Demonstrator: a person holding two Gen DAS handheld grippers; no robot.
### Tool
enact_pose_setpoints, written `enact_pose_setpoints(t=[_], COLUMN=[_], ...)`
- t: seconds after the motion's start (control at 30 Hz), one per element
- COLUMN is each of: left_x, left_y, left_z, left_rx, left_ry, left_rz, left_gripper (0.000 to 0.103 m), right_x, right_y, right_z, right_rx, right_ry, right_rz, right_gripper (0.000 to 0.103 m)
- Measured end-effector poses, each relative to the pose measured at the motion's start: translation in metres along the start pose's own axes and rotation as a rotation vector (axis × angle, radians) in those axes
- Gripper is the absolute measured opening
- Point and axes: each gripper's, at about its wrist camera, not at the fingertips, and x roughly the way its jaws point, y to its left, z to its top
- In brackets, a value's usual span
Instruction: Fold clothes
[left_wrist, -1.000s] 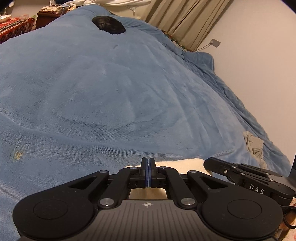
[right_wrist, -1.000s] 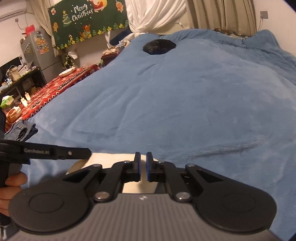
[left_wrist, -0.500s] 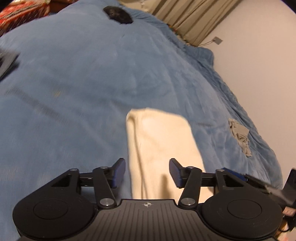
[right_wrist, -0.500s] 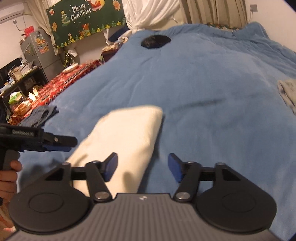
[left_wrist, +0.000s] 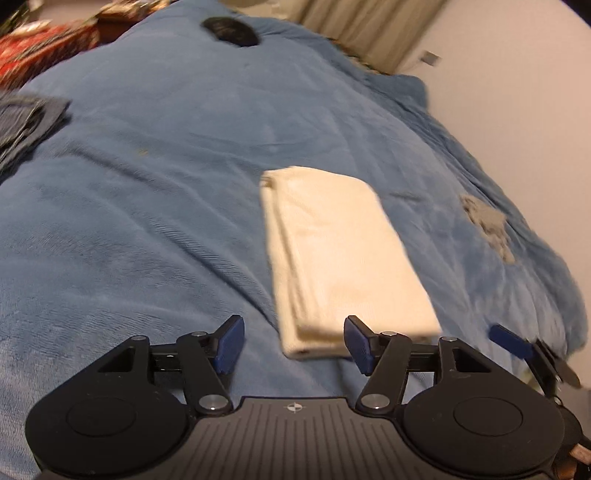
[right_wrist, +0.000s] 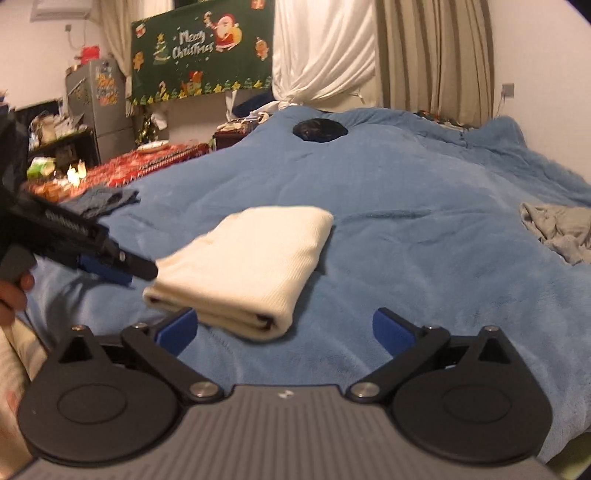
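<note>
Folded cream garment lying on the blue blanket, just ahead of both tools. Our left gripper and right gripper have just been opening and now stand released, nothing between the jaws. We judge that a trailing finger could snag the near edge and undo the fold.

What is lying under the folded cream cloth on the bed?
The cream cloth lies directly on the blue blanket. The blanket shows all around it; the part right beneath the cloth is covered, so anything there cannot be seen.
</note>
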Motion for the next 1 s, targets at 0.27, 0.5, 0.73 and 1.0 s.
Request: enact_pose_setpoints(t=[0.27,0.5,0.73,1.0], left_x=[-0.007,0.0,0.009,0.021], left_y=[-0.015,-0.012,-0.013,0.002], left_z=[-0.002,0.002,0.001,0.007], left_rx=[0.006,-0.044,-0.02,-0.104], left_ry=[-0.05,-0.08,-0.079,-0.078], left_rz=[0.021,0.0,0.037,0.008], left_gripper=[0.068,0.064,0.064,0.059], right_x=[0.018,0.034,0.04,0.066], right_y=[0.029,0.017,0.019,0.04], right_z=[-0.014,-0.016,-0.014,-0.012], right_rx=[-0.047,0.113,0.175,-0.022], right_ry=[-0.078,-0.05,-0.103,-0.116], right_rz=[-0.224,-0.229,-0.253,-0.264], right_gripper=[0.077,0.044,0.036,0.011])
